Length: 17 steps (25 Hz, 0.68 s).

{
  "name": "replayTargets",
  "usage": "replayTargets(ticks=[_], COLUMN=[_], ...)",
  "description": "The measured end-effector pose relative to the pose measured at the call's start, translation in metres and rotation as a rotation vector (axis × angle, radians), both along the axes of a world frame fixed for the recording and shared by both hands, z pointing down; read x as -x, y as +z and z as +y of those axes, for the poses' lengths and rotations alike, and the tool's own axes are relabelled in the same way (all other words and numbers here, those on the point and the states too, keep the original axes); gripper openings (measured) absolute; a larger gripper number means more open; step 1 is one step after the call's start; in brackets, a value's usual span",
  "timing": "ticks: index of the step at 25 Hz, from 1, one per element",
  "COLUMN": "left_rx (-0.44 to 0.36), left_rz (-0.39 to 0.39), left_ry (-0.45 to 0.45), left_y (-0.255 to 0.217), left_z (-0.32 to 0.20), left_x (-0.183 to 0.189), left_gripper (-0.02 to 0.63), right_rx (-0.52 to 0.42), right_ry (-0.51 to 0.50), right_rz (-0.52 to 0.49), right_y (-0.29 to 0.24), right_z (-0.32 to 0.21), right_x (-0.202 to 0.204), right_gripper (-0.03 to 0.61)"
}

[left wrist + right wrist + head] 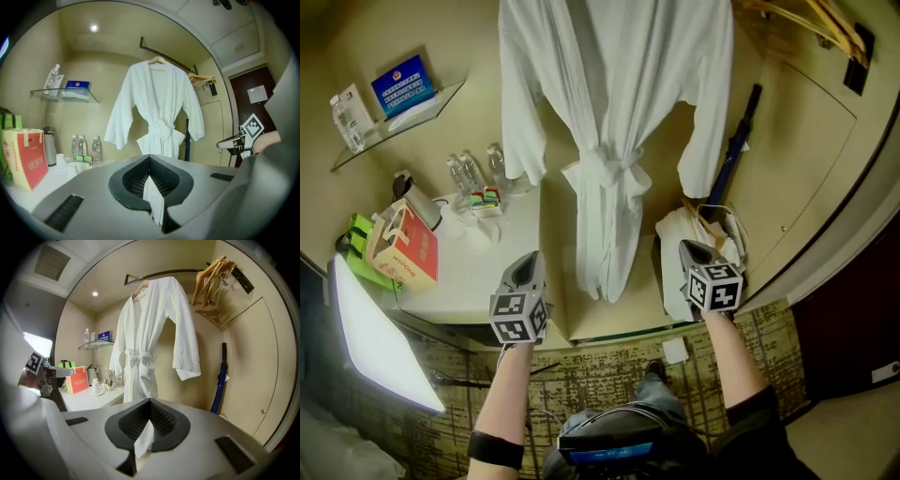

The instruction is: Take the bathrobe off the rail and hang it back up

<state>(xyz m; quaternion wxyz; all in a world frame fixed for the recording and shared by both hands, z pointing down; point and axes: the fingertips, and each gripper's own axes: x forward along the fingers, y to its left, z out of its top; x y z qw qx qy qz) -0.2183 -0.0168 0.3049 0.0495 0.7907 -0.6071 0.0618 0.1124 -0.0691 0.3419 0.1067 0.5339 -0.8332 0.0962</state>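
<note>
Status: the bathrobe (609,141) hangs on a wooden hanger (158,60) with its hook over the rail (174,60). Belt is tied at the waist, both sleeves are down, and the robe hangs free and straight. That's how the task wants it at the end. The same picture also fits a robe waiting to come off; I can't split the two from this.

Left gripper (529,259): jaws fully together, nothing in them. Right gripper (693,247): also closed and empty. Both sit low, roughly level, side by side in front of the robe and well apart from it. The left one is over the edge of the white counter (516,246).

Handling notes, good either way:
- The hook is the only load point. The cloth looks thick and loose, so I'd expect it to slide off the hanger's shoulders if tugged by a sleeve or the belt.
- The head view cuts off the robe's top, so only the gripper views show the hook.
- Right side is crowded: spare hangers (211,275) bunch on the rail beside the robe, and an umbrella (220,380) leans on the wall below them.
- Worth checking: hook fully over the rail, collar centred, no twist. It looks square from the left gripper view, but the hook-to-rail contact is too small to confirm.
</note>
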Motion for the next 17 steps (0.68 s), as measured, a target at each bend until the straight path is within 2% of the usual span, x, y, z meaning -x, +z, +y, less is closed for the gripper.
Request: replayTargets(ticks=[17], left_rx=[0.007], left_rz=[0.007], left_ry=[0.001], left_y=[0.0016], left_z=[0.0016], left_x=[0.0057], left_gripper=[0.0], right_rx=[-0.013], right_ry=[0.005], right_rz=[0.001], right_y=[-0.0004], right_z=[-0.0037], right_x=[-0.0083], right_gripper=[0.014])
